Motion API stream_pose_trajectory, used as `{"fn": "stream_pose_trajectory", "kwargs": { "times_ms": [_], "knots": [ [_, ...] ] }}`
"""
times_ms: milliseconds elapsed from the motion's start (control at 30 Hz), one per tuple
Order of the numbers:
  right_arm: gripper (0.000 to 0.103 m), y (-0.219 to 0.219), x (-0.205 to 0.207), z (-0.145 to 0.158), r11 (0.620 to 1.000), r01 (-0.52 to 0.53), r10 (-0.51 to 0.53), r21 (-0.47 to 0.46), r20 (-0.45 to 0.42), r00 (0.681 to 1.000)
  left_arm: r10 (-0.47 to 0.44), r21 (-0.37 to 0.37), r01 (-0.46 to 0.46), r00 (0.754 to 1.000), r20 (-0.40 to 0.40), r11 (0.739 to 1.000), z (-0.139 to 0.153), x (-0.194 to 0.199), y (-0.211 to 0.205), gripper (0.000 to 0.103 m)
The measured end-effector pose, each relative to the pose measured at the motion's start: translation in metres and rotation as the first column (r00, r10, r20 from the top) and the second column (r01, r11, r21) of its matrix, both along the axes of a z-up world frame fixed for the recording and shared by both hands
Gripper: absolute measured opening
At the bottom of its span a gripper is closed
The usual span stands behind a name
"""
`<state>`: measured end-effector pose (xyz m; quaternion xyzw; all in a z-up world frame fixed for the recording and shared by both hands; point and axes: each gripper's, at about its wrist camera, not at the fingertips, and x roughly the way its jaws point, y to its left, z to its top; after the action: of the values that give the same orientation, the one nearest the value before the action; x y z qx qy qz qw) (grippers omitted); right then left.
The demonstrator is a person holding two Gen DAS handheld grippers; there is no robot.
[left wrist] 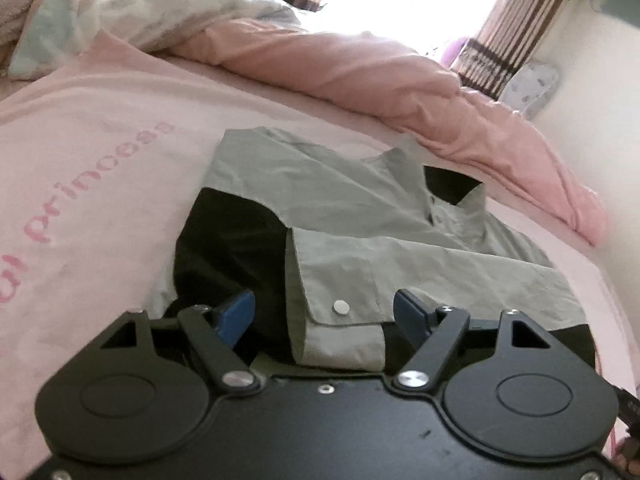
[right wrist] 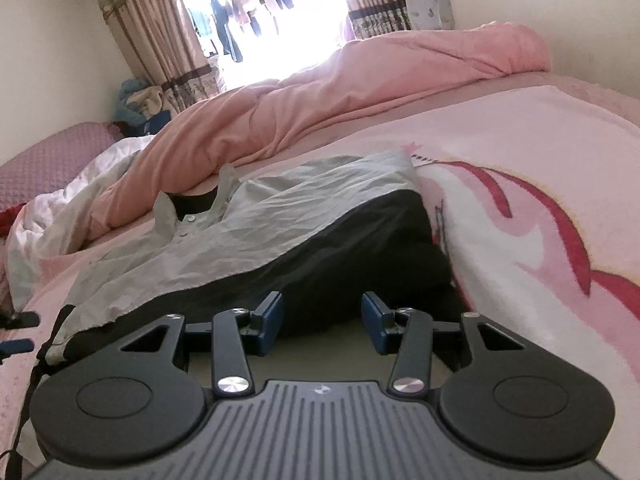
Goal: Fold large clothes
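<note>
A grey-and-black collared shirt (left wrist: 360, 208) lies partly folded on the pink bed, collar toward the far side. In the left wrist view its grey sleeve cuff (left wrist: 340, 320), with a white button, lies between the blue pads of my left gripper (left wrist: 324, 314). The pads stand wide on either side and do not press it. In the right wrist view the same shirt (right wrist: 248, 232) shows its black lower part (right wrist: 360, 248) bunched in front of my right gripper (right wrist: 322, 318). Black cloth lies between the right gripper's parted pads, with gaps showing on both sides.
A rumpled pink duvet (left wrist: 380, 80) runs along the far side of the bed. A pink printed blanket (right wrist: 540, 220) lies beside the shirt, and white bedding (right wrist: 60, 208) is heaped at the other end. Striped curtains (right wrist: 160, 40) frame a bright window.
</note>
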<state>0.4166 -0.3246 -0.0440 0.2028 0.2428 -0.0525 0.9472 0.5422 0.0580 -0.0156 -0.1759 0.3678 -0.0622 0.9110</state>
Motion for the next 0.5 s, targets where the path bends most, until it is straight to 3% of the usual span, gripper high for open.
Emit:
{"fn": "stream_pose_trajectory", "kwargs": {
  "times_ms": [100, 167, 233, 267, 300, 367, 433, 500],
  "knots": [
    [0.054, -0.001, -0.004, 0.000, 1.000, -0.001, 0.001, 0.001, 0.002, 1.000, 0.005, -0.002, -0.005, 0.997, -0.078, 1.000, -0.015, 0.021, -0.006, 0.072],
    [0.054, -0.003, -0.005, 0.000, 1.000, 0.007, -0.007, -0.008, -0.002, 1.000, -0.020, -0.045, 0.014, 0.993, -0.117, 0.999, -0.027, 0.031, -0.009, 0.056],
    [0.054, -0.006, -0.005, 0.000, 1.000, 0.020, -0.020, -0.008, -0.009, 1.000, -0.023, -0.077, 0.012, 0.989, -0.148, 0.997, -0.036, 0.037, -0.011, 0.046],
    [0.054, -0.007, -0.005, 0.000, 1.000, 0.025, -0.025, -0.006, -0.010, 1.000, -0.015, -0.061, 0.006, 0.990, -0.140, 0.998, -0.035, 0.038, -0.012, 0.023],
    [0.054, -0.008, -0.006, 0.000, 1.000, 0.027, -0.027, -0.005, -0.008, 1.000, -0.025, -0.054, 0.019, 0.993, -0.118, 0.998, -0.033, 0.037, -0.013, 0.015],
    [0.054, -0.008, -0.007, 0.002, 0.999, 0.034, -0.034, -0.011, 0.000, 0.999, -0.035, -0.076, 0.029, 0.997, -0.073, 0.997, -0.022, 0.035, -0.011, 0.010],
    [0.054, -0.008, -0.008, 0.007, 0.999, 0.037, -0.036, -0.019, 0.020, 0.999, -0.052, -0.058, 0.055, 0.998, 0.047, 0.997, 0.001, 0.028, -0.009, 0.009],
    [0.054, -0.007, -0.007, 0.012, 0.998, 0.046, -0.044, -0.032, 0.050, 0.998, -0.060, -0.044, 0.066, 0.991, 0.116, 0.997, 0.019, 0.024, -0.003, 0.009]
  ]
}}
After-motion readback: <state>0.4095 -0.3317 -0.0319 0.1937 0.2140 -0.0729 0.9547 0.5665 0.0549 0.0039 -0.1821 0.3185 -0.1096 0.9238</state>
